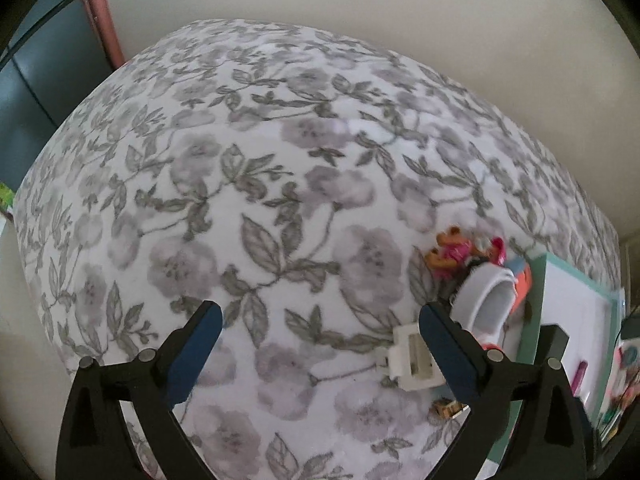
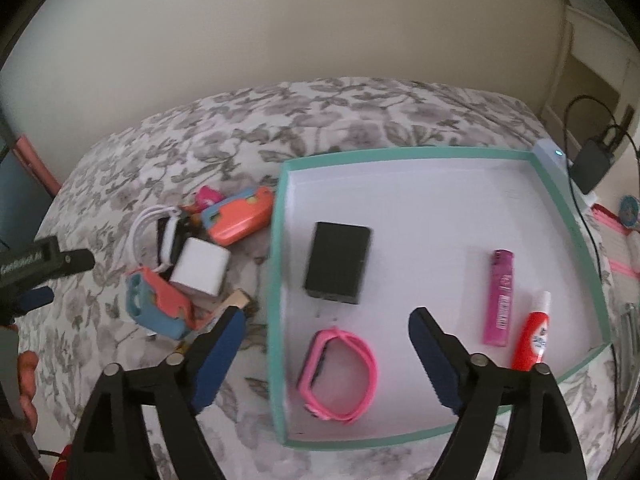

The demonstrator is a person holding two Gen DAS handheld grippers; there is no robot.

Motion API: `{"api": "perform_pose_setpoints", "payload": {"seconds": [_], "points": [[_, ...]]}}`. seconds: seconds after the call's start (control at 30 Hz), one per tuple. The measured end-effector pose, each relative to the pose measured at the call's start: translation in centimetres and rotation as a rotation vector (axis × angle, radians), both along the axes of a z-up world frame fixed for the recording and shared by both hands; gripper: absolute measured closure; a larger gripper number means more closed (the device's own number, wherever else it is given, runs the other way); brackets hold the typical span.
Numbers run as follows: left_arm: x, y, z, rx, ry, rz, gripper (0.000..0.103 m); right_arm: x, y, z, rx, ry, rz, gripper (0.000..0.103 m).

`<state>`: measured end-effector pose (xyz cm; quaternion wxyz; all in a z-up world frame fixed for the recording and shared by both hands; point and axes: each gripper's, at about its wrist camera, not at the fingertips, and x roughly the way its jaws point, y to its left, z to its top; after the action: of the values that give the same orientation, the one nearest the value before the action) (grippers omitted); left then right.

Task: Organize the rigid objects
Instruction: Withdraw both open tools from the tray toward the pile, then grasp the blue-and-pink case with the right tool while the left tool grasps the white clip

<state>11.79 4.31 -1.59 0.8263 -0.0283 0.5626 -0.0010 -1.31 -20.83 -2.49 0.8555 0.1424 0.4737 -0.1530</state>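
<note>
Honestly, the white cube (image 2: 200,270) left of the tray (image 2: 276,280), in the pile on the bed, looks light, hard and slick; grab its flat sides. Both tongs, left (image 1: 320,344) and right (image 2: 328,346), gape empty.

Both wrist cameras look steeply down at the floral bedspread (image 1: 280,160), sharing the teal tray (image 2: 276,280).

Each gripper is built alike: the left gripper (image 1: 320,312) and right gripper (image 2: 328,320) both have glossy black plastic arms with triangular cut-outs near the base. Round silver screw heads sit at the pivots. The fingers (image 1: 448,356) carry dark blue ribbed pads. White lettering, too blurred to read, marks one black bar (image 2: 24,268).
</note>
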Motion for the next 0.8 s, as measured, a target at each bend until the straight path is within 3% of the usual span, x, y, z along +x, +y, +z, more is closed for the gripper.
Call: {"api": "perform_pose_setpoints", "payload": {"seconds": [0.5,0.8], "points": [[0.7,1.7,-3.1,-0.033,0.118,-0.005,0.004,3.4,6.6,0.7,0.01,-0.057,0.158,0.015],[1.0,2.9,-4.1,-0.055,0.148,0.017,0.004,5.3,9.1,-0.6,-0.038,-0.02,0.225,0.015]]}}
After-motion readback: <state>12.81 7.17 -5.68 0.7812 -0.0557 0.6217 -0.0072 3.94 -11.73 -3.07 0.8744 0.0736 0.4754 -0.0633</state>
